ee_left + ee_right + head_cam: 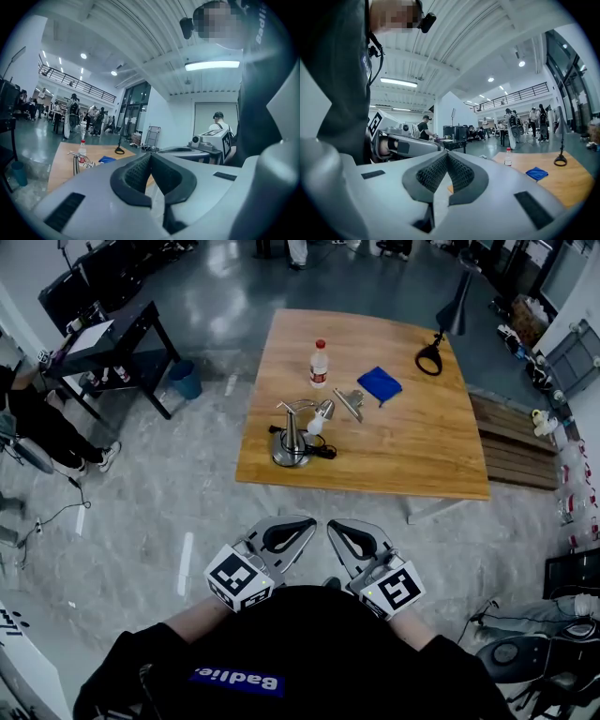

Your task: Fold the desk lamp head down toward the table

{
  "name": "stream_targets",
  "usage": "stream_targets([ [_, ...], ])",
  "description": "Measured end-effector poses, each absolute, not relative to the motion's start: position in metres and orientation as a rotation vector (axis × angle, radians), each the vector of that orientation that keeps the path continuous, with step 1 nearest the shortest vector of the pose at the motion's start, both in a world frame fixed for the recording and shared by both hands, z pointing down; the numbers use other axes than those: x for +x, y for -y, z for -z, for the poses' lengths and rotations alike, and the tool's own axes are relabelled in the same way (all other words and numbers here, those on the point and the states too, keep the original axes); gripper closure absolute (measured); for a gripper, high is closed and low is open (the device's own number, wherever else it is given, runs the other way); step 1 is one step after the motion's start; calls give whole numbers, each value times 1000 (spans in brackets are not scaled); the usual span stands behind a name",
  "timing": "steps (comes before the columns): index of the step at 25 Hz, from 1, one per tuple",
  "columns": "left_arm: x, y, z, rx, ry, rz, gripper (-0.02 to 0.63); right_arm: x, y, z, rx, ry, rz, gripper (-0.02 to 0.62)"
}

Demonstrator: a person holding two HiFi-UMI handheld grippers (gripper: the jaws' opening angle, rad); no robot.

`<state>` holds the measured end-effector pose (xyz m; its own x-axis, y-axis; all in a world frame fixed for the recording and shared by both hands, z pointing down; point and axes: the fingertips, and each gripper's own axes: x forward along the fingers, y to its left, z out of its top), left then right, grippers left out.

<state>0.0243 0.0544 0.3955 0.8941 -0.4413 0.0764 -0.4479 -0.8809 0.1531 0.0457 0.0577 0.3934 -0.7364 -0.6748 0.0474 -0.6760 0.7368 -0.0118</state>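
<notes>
Silver desk lamp [292, 437] stands by the near edge of the wooden table [422, 456], well ahead of me, its head reaching right; my left gripper [291, 532], closed on nothing like my right gripper [354, 538], seems nearer.

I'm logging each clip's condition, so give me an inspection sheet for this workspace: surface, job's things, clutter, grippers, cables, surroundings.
Surface: wooden table on a grey floor.
Job's things: silver desk lamp stands near the table's near left corner, untouched.
Clutter: red-capped bottle, blue cloth, silver clip-like item, black ring-based stand at the far right.
Grippers: left gripper and right gripper, jaws shut and empty, close to the person's chest, short of the table.
Cables: black cord bunched at the lamp's base; thin floor cable at left.
Surroundings: black side table, blue bin, seated person at left; wooden pallet at right.
</notes>
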Motion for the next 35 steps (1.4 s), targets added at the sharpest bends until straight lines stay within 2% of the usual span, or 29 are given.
stream_targets([
  [35,30,-38,-408,2859,758,-120,597,56,-39,-407,1077,2859,-165,591],
])
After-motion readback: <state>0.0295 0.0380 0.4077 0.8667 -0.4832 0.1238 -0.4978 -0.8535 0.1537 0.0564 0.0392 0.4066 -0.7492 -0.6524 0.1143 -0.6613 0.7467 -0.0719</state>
